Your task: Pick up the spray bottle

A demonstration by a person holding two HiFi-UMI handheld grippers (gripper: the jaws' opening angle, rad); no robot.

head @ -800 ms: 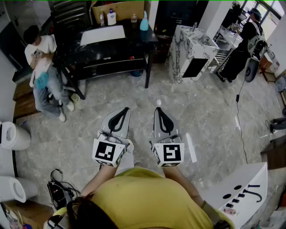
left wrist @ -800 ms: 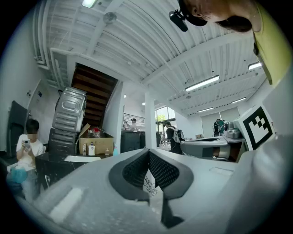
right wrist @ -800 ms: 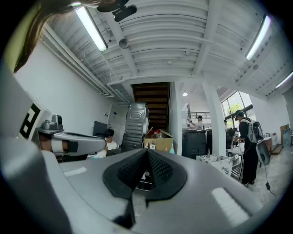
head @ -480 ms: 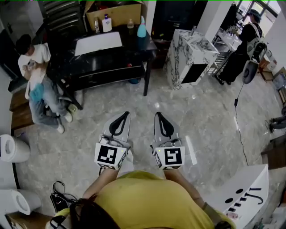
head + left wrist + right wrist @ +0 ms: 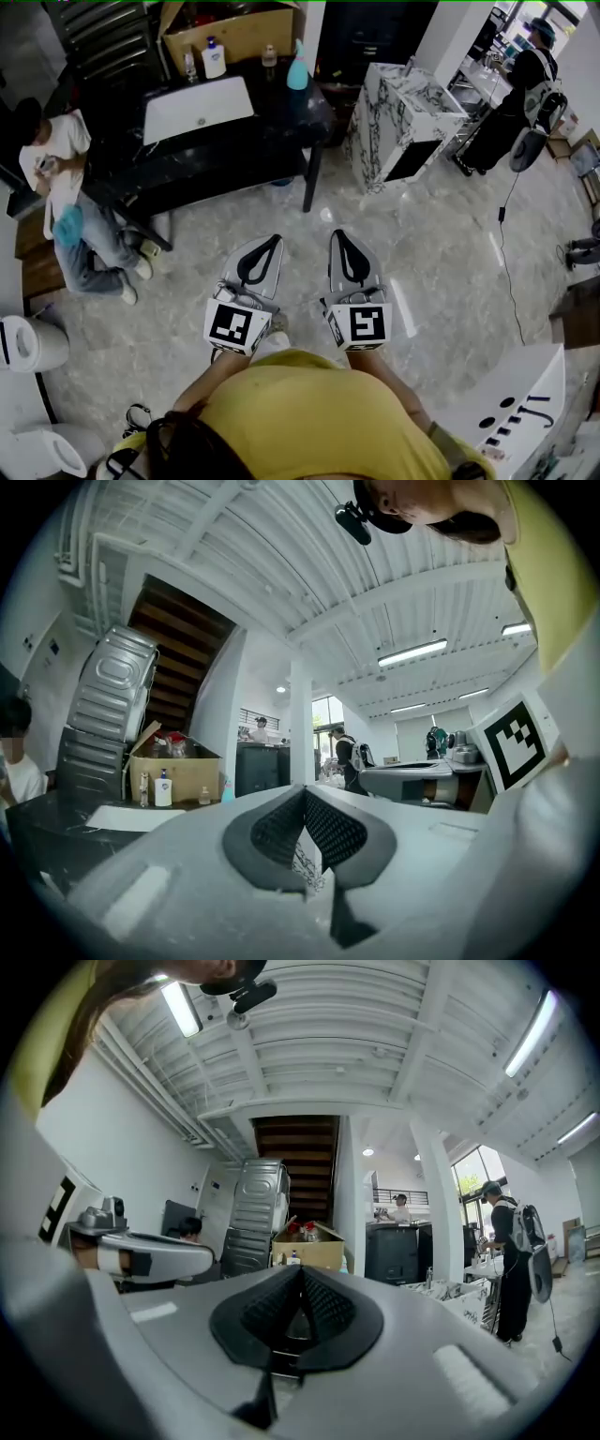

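The teal spray bottle point(image 5: 297, 67) stands upright at the back right of a black table point(image 5: 234, 150), far ahead of me. It shows small in the left gripper view point(image 5: 226, 789) and in the right gripper view point(image 5: 344, 1265). My left gripper point(image 5: 273, 238) and right gripper point(image 5: 336, 232) are held side by side over the marble floor, level and pointing toward the table. Both are shut with nothing between the jaws. In each gripper view the dark pads point(image 5: 281, 829) point(image 5: 323, 1312) meet at the tip.
On the table lie a white sheet point(image 5: 199, 107), a white pump bottle point(image 5: 214, 58) and a cardboard box point(image 5: 234, 23). A marble-patterned cabinet point(image 5: 403, 112) stands to the right. A person sits at the left point(image 5: 56, 178), another stands at the far right point(image 5: 525, 94). A white counter point(image 5: 506, 403) is at the lower right.
The table and bottle have drifted lower in the head view, so I am a little closer to them. Both grippers keep their place in front of the body and stay shut.
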